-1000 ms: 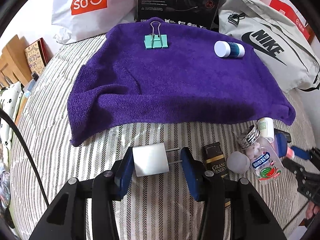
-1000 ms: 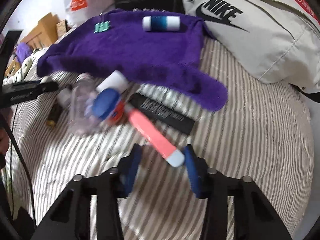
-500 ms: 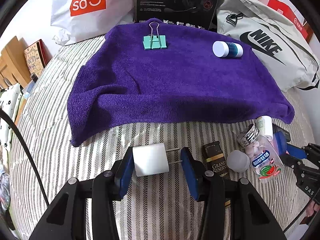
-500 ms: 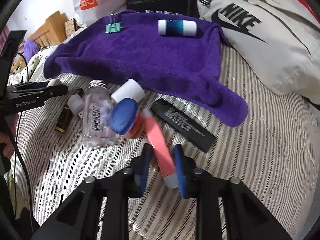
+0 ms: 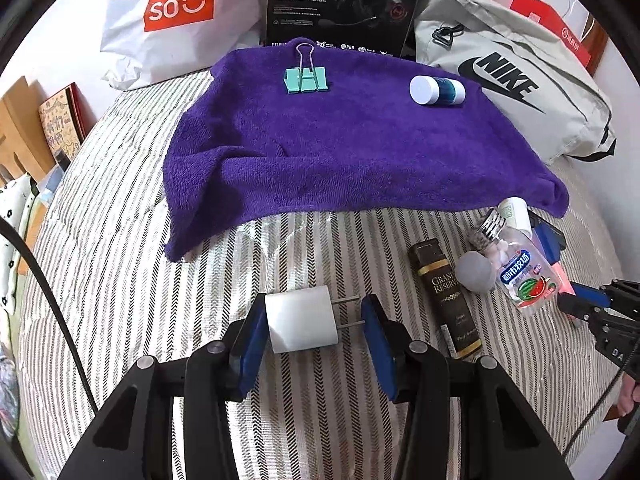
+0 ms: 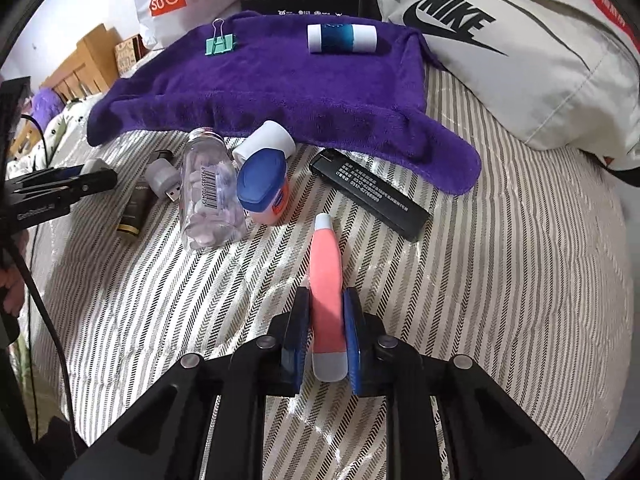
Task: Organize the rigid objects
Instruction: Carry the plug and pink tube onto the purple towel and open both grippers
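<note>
Between the right gripper's pads: a pink tube (image 6: 326, 276) was clamped near its grey cap end, its nozzle pointed away toward the towel.
Right gripper (image 6: 326, 336): it was closed on the pink tube, both blue pads pressed flat to the tube's sides.
Change over the last second: the tube had lain slantwise between parted jaws; half a second on, the jaws had narrowed round it; by this moment it was gripped and lined up with the fingers.
Meaning for the task: the pickup was judged done, and carriage to the towel was judged the step in hand.
Left gripper (image 5: 314, 326): it was spread wide around a white plug adapter (image 5: 301, 319), whose body touched the left pad while its prongs stopped short of the right pad; no squeeze had been applied, and its pose was unaltered across the second.
Pile beside the tube: a clear candy bottle (image 6: 210, 196), a blue-lidded jar (image 6: 264, 186), a white cap (image 6: 266, 140) and a black lighter (image 6: 370, 194) were left on the striped bedcover (image 6: 500, 280).
Purple towel (image 6: 280, 80): a teal binder clip (image 6: 219, 45) and a blue-and-white bottle (image 6: 342, 38) were already laid on it, well apart.
Progress: two items were placed, and most were judged outstanding.
</note>
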